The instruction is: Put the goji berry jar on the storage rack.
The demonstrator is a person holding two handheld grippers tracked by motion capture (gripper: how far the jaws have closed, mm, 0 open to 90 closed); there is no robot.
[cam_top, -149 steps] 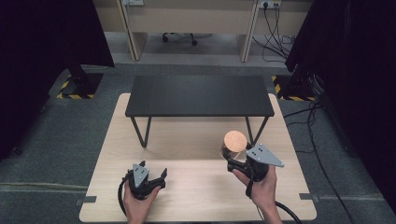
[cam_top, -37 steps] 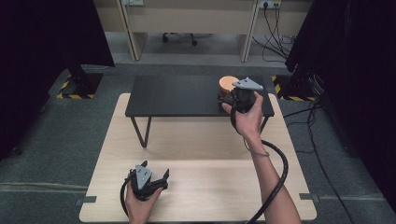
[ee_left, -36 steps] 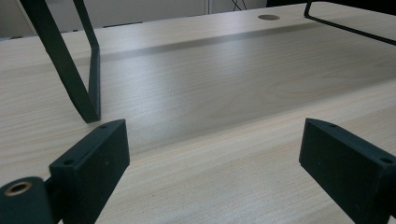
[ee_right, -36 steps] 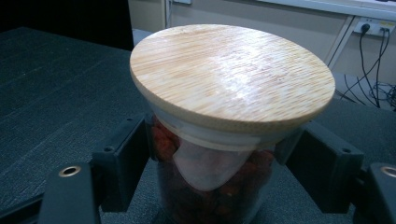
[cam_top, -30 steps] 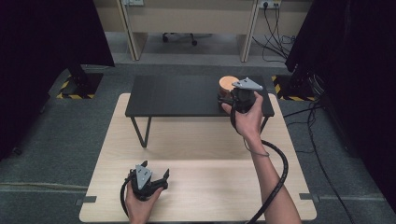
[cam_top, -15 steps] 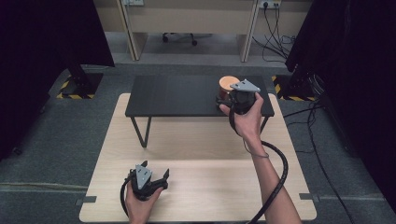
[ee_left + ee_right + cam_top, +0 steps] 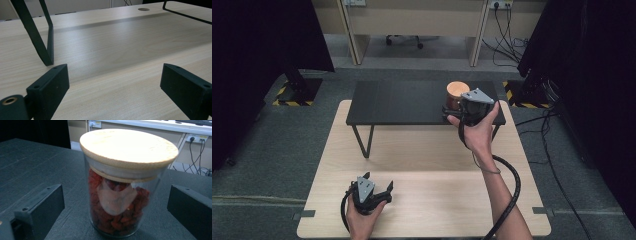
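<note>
A glass jar (image 7: 125, 187) of red dried fruit, capped with a pale wooden lid (image 7: 128, 146), stands upright on the black shelf (image 7: 402, 102) raised over the wooden table (image 7: 422, 200), directly ahead of the right gripper (image 7: 456, 106) and between its jaws. Those jaws have just been opening and now stand wide, one to each side of the glass with clear daylight between pad and jar; nothing is gripped. The release step appears to be in hand: the jar looks set down at the shelf's right end, and the placing seems all but complete. The next move likely calls for drawing the right gripper straight back along its own line, level, so neither jaw clips the glass or tips it toward the shelf's nearby edge. Well back from all this, near the person's side of the table, the left gripper (image 7: 372, 192) sits low over the bare wood, its jaws spread wide and empty, a leg of the shelf (image 7: 40, 37) ahead and to its left.
</note>
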